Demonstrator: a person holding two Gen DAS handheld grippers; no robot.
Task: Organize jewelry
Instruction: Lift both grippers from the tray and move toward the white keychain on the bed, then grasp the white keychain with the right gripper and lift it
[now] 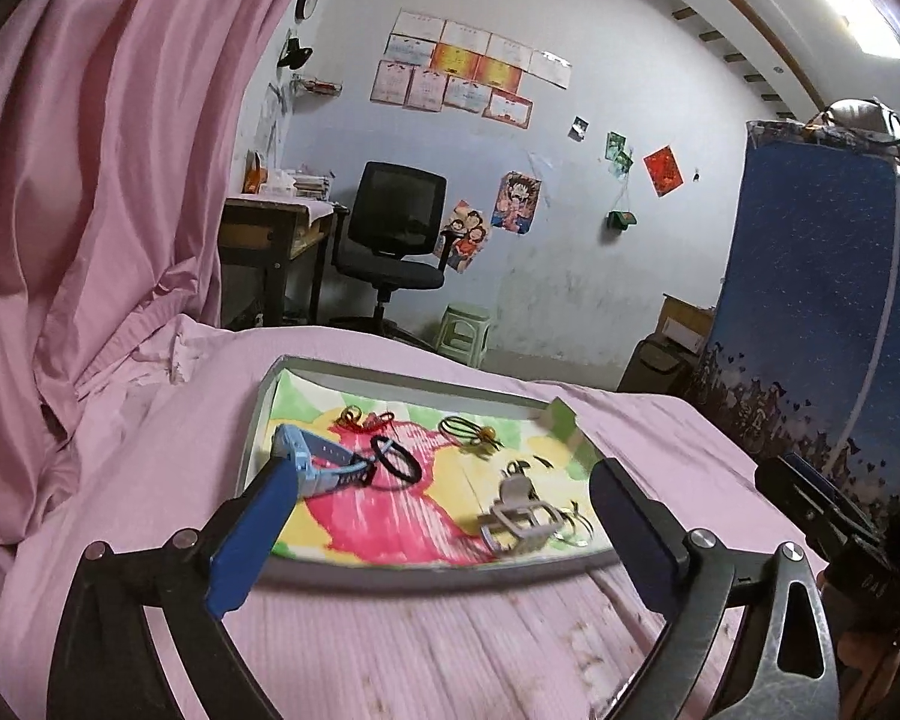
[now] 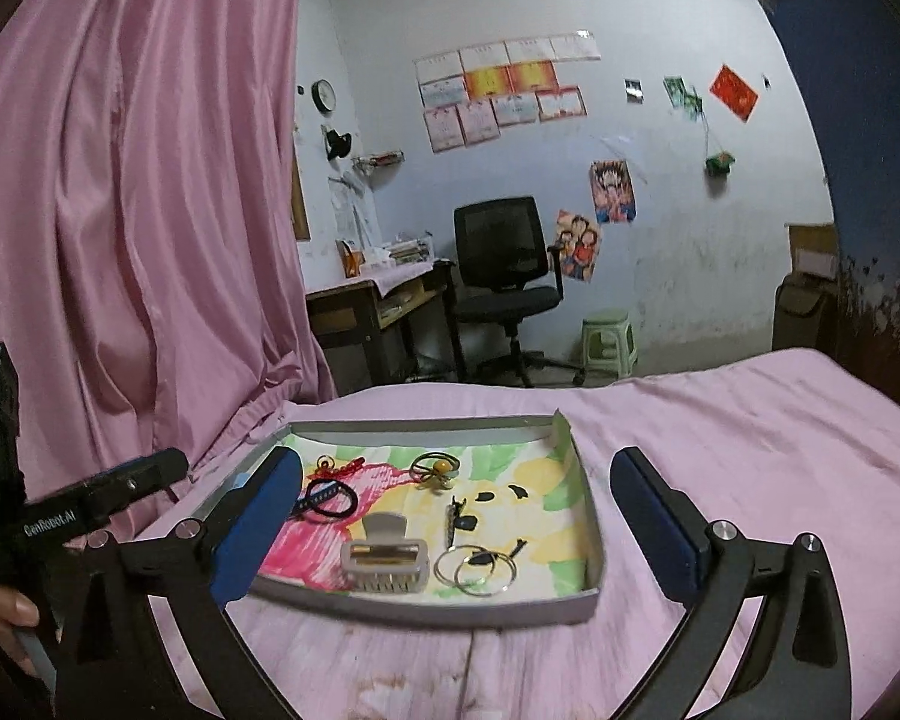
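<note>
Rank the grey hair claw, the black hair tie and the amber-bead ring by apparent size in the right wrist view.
1. grey hair claw, clearly largest, though nearest the camera.
2. black hair tie.
3. amber-bead ring; about as wide as the tie and farther back, so that order is unsure.

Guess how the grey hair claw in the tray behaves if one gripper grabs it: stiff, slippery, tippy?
The hair claw looks like hard plastic, so probably stiff and light. Its curved top may slip between flat pads. It lies touching the hoop rings near the tray front wall, so a push would likely drag those along.
</note>
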